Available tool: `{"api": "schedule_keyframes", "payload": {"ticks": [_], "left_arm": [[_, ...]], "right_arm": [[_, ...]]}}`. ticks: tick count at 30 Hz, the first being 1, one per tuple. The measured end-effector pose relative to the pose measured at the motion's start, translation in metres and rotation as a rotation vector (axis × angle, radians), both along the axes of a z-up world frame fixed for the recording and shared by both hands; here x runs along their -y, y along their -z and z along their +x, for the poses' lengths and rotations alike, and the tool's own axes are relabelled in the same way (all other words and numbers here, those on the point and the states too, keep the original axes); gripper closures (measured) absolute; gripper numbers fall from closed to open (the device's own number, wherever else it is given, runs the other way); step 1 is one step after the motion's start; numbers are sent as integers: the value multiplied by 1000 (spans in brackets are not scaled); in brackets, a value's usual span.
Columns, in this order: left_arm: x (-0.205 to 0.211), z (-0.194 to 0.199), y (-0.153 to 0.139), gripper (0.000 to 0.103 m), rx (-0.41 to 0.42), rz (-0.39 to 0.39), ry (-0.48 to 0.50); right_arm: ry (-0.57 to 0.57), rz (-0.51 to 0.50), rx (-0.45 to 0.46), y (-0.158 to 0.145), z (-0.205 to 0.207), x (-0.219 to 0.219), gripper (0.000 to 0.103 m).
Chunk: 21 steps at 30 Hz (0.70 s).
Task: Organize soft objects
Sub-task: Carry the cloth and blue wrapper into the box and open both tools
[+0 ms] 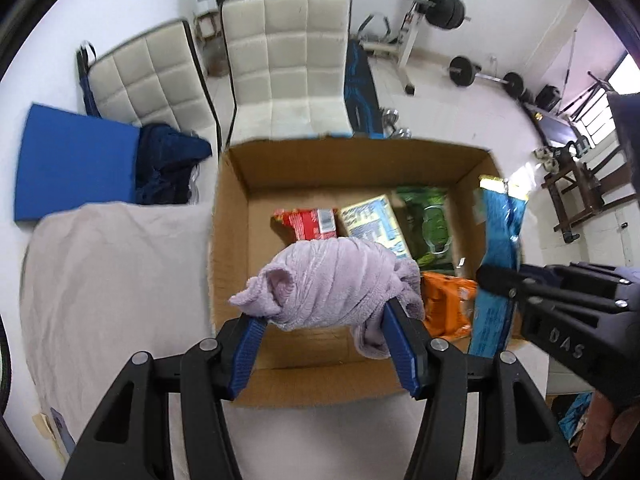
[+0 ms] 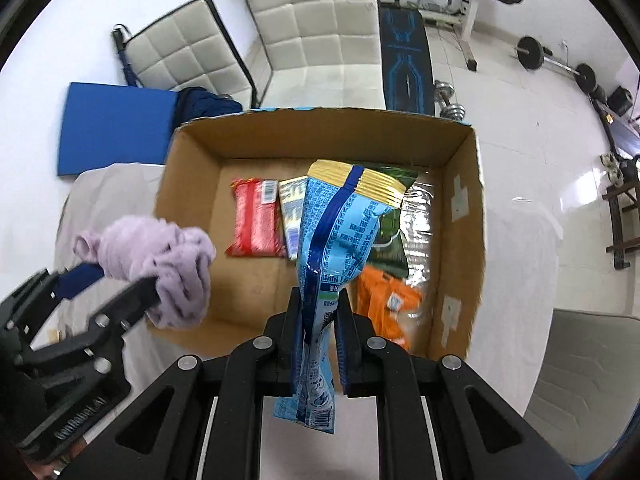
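Observation:
My left gripper is shut on a bunched lilac towel and holds it above the near-left part of an open cardboard box; the towel also shows in the right wrist view. My right gripper is shut on a light-blue snack bag with a gold top, held upright over the box; the bag also shows in the left wrist view. Inside the box lie a red packet, a yellow-blue packet, a green bag and an orange bag.
The box stands on a table with a pale cloth. Behind are two white padded chairs, a blue mat, dark blue fabric, and weights and a barbell rack on the white floor.

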State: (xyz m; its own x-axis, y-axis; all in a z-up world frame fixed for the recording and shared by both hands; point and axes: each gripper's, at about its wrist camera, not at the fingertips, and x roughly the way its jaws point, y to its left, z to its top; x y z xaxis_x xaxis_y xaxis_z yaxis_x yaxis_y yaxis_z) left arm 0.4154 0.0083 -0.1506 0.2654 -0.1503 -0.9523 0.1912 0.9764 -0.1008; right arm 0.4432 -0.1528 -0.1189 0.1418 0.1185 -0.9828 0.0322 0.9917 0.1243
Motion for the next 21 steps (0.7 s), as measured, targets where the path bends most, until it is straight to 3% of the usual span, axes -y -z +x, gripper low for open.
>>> {"api": "schedule_keyframes", "payload": {"ticks": [9,14,18,19,21], "left_arm": [[1,12,82,49,-156,16,-19],[5,10,101,45,-183,41,-10],[9,10,106,43,-195,84,-6],[8,10,106,43,-203,79,-12],[4,9,104,43,-216,45,-31]], "right_arm": [[76,20,-88,89,14,4,88],[96,24,-106,118,8,9,88],[125,90,-142,133,9,18,85],[126,93,-150,135,8,18,81],[121,94,-153,138,6,19,62]]}}
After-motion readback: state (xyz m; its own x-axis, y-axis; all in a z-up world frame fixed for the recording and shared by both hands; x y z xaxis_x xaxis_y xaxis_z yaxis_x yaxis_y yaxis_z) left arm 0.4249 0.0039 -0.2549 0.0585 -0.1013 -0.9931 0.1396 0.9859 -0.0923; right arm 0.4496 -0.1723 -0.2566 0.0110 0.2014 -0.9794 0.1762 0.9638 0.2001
